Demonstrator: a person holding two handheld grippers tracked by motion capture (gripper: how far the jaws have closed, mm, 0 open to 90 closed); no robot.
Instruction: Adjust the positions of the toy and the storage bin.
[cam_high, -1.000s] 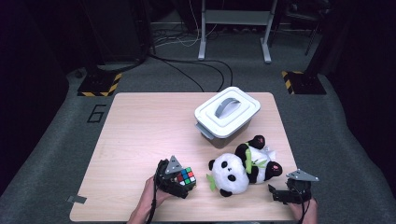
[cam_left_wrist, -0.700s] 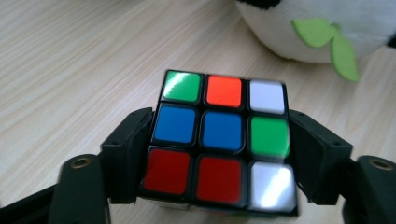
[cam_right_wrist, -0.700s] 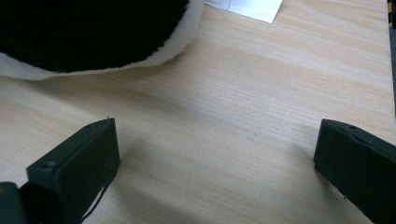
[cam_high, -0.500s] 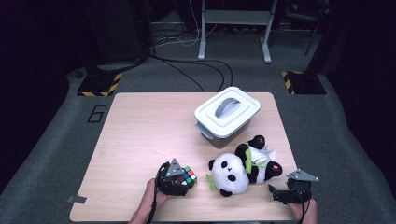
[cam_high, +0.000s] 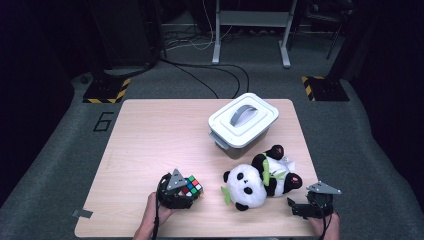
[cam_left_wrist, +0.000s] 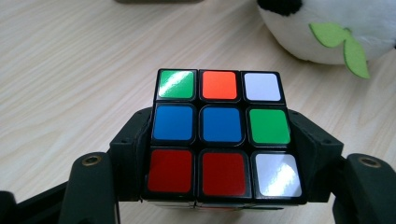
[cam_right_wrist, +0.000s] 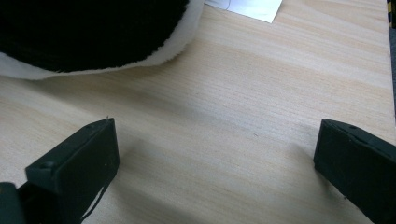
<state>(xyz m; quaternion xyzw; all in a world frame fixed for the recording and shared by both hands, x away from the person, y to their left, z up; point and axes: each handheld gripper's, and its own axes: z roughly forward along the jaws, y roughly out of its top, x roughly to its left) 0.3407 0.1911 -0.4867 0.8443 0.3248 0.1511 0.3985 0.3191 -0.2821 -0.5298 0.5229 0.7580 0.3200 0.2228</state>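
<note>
A colour puzzle cube (cam_high: 192, 187) (cam_left_wrist: 222, 133) sits near the table's front edge, and my left gripper (cam_high: 181, 194) (cam_left_wrist: 219, 158) is shut on it, a black jaw pressed against each side. A plush panda (cam_high: 260, 181) lies on its side to the right of the cube; its white head and a green leaf (cam_left_wrist: 343, 44) appear in the left gripper view. My right gripper (cam_high: 305, 207) (cam_right_wrist: 217, 154) rests at the front right corner, open, with bare wood between its jaws. The panda's black fur (cam_right_wrist: 88, 28) lies just ahead of it.
A white lidded box (cam_high: 243, 120) with a grey handle stands behind the panda at the table's back right. The wooden table (cam_high: 150, 140) has open room on its left half. Cables and a yellow-black marked base (cam_high: 102, 90) lie on the floor beyond.
None of the objects has moved; the left gripper stays shut on the cube, with at most a slight shift. The right gripper has not moved.
</note>
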